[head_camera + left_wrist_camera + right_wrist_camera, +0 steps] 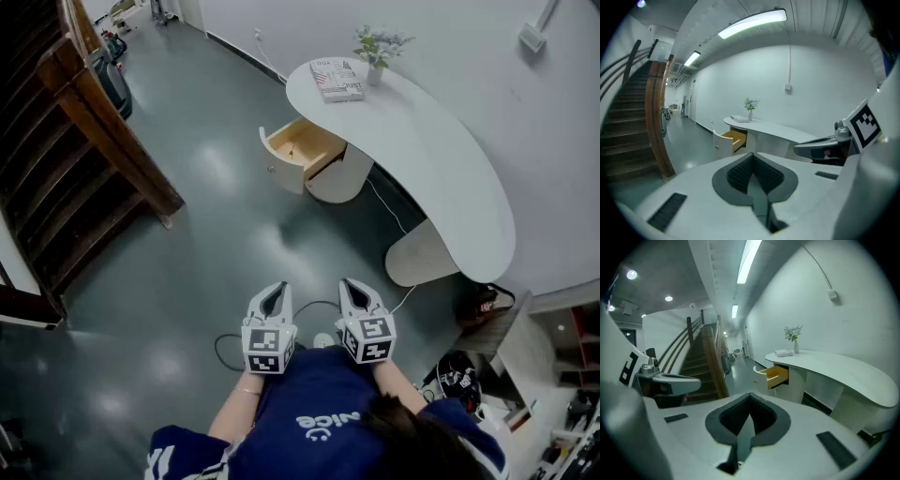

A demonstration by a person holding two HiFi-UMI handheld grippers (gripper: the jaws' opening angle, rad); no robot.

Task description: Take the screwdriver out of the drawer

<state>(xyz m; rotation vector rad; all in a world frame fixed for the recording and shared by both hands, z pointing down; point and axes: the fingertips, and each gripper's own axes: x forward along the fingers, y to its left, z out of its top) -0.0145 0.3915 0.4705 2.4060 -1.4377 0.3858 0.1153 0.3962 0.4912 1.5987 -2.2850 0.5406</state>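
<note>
The drawer stands pulled open from the left end of the curved white desk, a few steps ahead of me across the floor. Its wooden inside shows, but the screwdriver is too small to make out. The drawer shows yellow in the left gripper view, and in the right gripper view the drawer does too. My left gripper and right gripper are held side by side close to my body, both shut with nothing between their jaws. They point toward the desk and slightly down.
A book and a small vase of flowers sit on the desk's far end. A dark wooden staircase rises at the left. A cable lies on the floor by my feet. Shelves and clutter stand at the lower right.
</note>
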